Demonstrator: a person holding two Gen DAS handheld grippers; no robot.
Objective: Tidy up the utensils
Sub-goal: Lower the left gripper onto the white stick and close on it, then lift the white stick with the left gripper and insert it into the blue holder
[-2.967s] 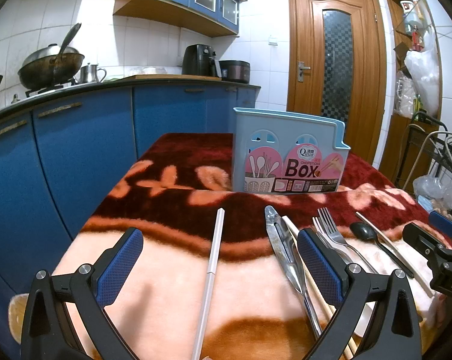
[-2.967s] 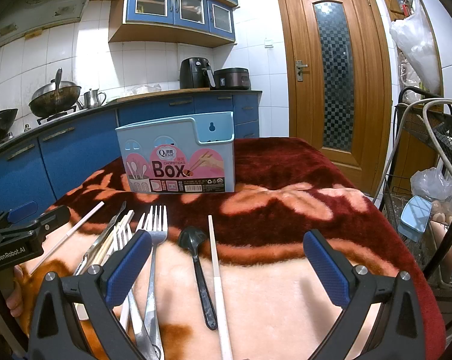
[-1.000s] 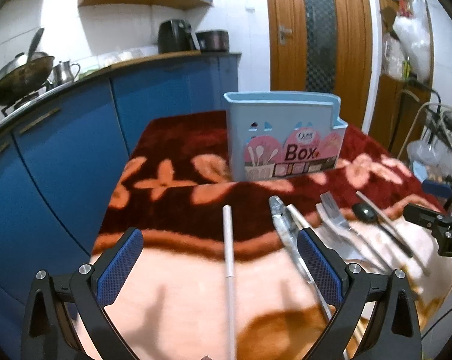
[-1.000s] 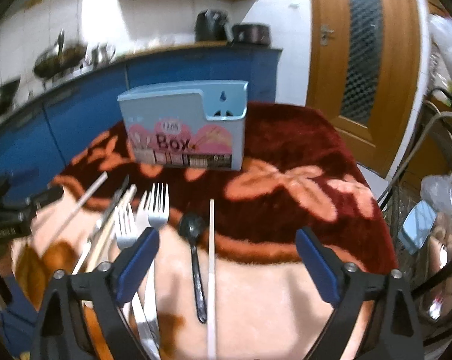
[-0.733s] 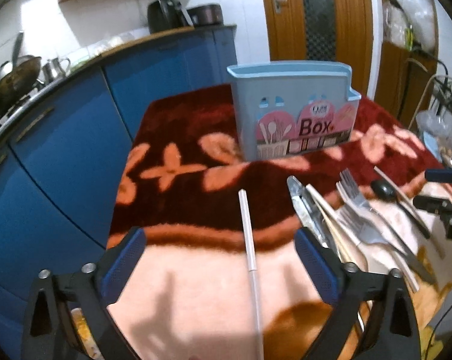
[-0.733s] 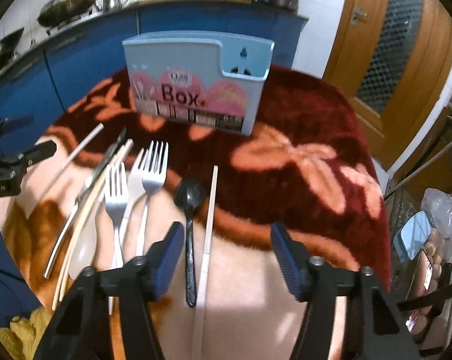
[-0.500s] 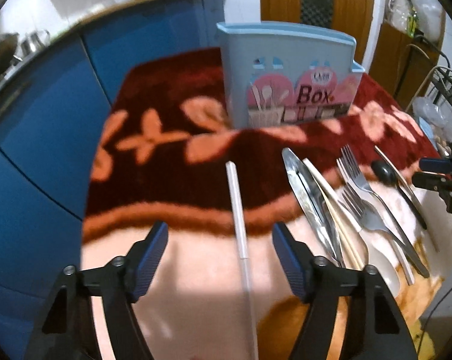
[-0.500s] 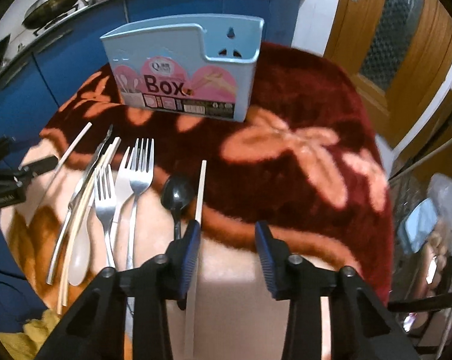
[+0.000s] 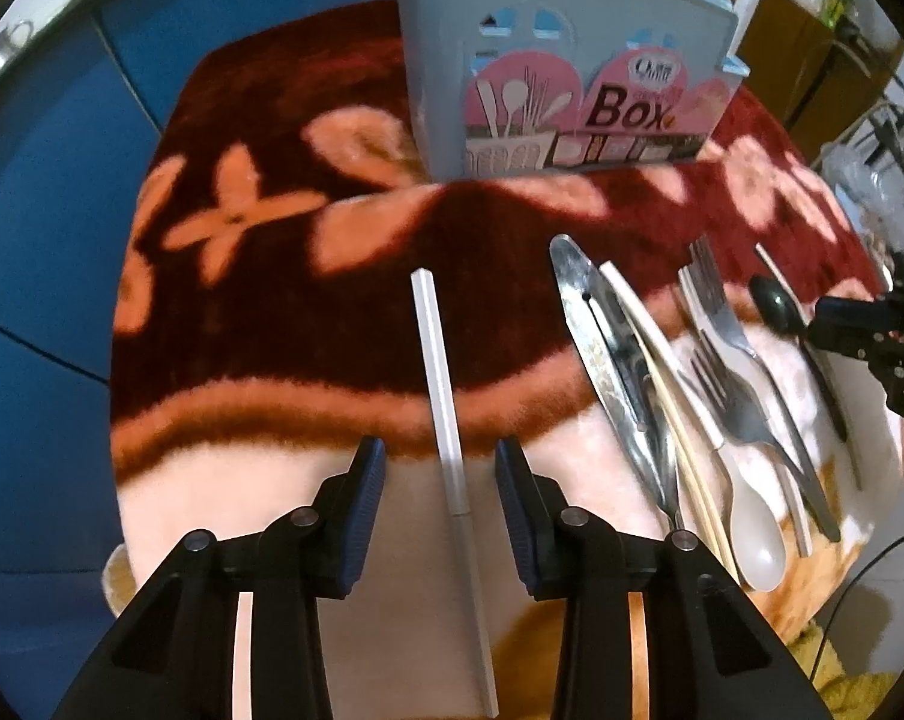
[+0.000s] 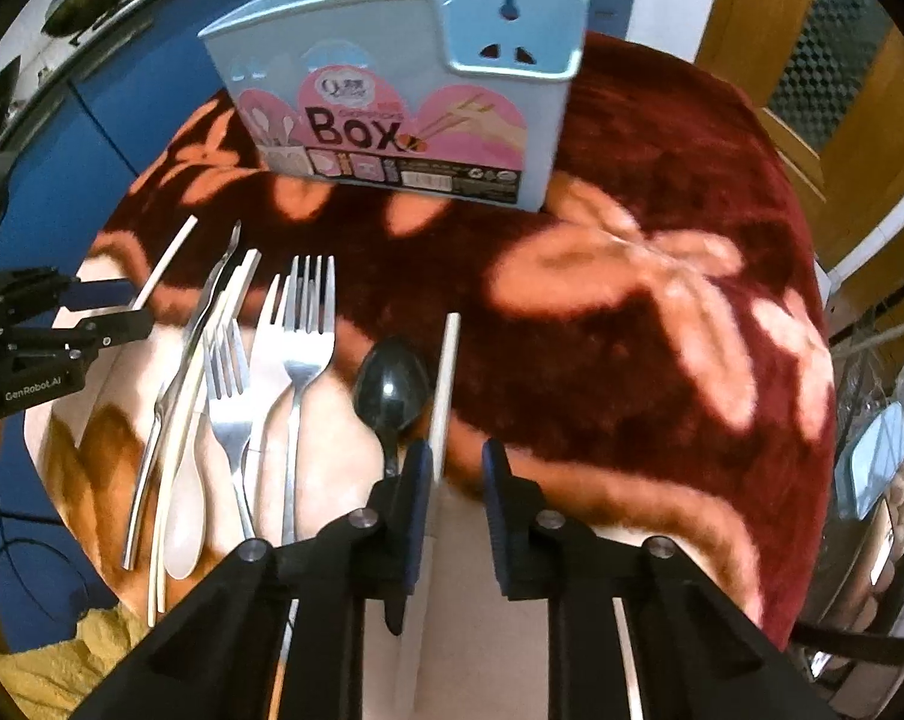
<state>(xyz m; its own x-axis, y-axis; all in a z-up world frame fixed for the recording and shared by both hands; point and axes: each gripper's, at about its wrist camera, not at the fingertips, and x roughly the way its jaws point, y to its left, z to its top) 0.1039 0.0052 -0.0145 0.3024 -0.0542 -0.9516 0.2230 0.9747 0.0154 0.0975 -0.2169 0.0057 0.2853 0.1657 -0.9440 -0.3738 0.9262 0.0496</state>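
Plush red-and-peach tabletop [image 9: 260, 312]: both tools have been narrowing, left tool [image 9: 440, 480] straddling one white plastic chopstick [image 9: 446, 420], right tool [image 10: 455, 471] another [image 10: 443, 384]; centre each before pinching.

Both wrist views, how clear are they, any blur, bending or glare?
Left wrist view: fisheye bows the light blue plastic utensil box and rounds the corners black; the flowered red blanket is softly blurred, while the white chopstick stays fairly crisp. Right wrist view: the same bending, smeared blanket flowers on the right, and a small glare spot on the black plastic spoon.
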